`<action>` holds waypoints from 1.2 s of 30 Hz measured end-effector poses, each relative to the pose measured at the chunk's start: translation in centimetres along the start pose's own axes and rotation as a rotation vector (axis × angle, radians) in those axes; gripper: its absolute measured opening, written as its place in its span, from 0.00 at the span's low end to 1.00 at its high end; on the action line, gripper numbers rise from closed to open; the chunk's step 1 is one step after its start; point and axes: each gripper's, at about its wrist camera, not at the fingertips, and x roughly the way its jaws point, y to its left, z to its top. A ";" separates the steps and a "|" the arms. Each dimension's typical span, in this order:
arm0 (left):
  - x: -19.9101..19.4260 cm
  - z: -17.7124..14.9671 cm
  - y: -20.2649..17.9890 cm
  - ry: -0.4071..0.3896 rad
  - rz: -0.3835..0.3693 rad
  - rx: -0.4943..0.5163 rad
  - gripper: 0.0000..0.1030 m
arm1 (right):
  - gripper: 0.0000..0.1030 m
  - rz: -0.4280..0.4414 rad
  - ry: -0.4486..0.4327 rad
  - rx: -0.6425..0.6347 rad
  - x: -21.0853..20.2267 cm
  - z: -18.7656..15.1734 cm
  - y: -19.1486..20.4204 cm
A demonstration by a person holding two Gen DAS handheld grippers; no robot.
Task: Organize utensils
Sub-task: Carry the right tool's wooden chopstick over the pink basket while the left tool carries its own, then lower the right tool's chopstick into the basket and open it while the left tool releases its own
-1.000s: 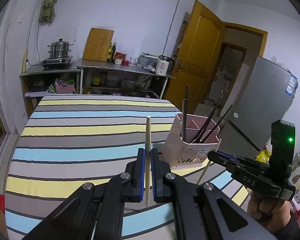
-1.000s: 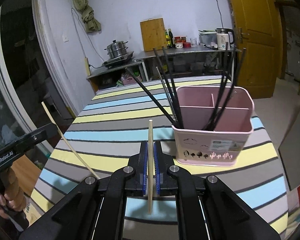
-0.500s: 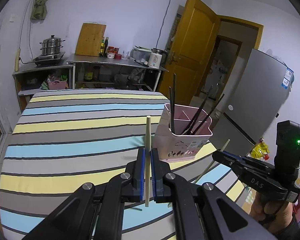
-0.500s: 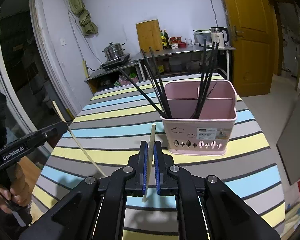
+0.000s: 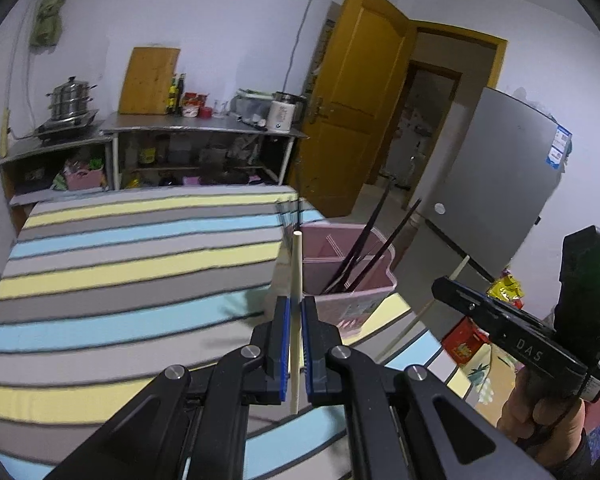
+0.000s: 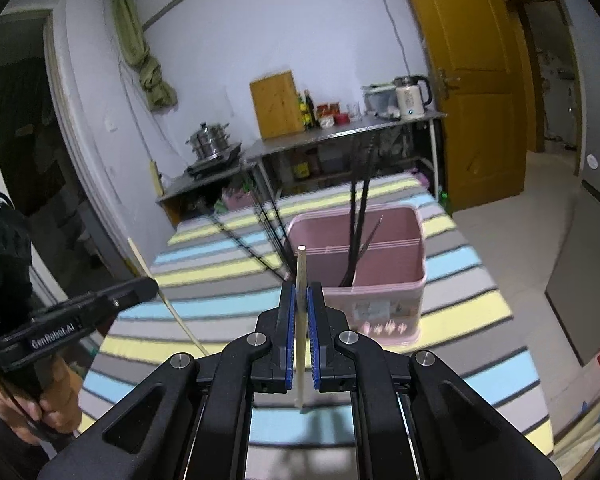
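A pink utensil holder (image 5: 352,264) (image 6: 380,276) with dividers stands on the striped table near its right edge and holds several black chopsticks (image 6: 358,216). My left gripper (image 5: 295,312) is shut on a pale wooden chopstick (image 5: 296,280), held upright just left of the holder. My right gripper (image 6: 301,300) is shut on another pale wooden chopstick (image 6: 301,280), held upright in front of the holder. Each gripper shows in the other's view, the right one (image 5: 500,328) to the holder's right, the left one (image 6: 80,316) at the table's left.
The table wears a cloth (image 5: 120,264) striped in grey, blue and yellow. Behind it stand metal shelves (image 5: 196,132) with a steamer pot (image 5: 70,96), a cutting board, bottles and a kettle. A yellow door (image 5: 352,92) and a grey fridge (image 5: 500,184) are at the right.
Both grippers have risen and tilted down, so the holder sits lower and I see into its compartments. Both chopsticks stay gripped.
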 end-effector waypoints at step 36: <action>10.9 4.7 -0.9 -0.036 -0.010 0.003 0.05 | 0.06 -0.058 -0.134 0.081 5.8 3.2 -4.0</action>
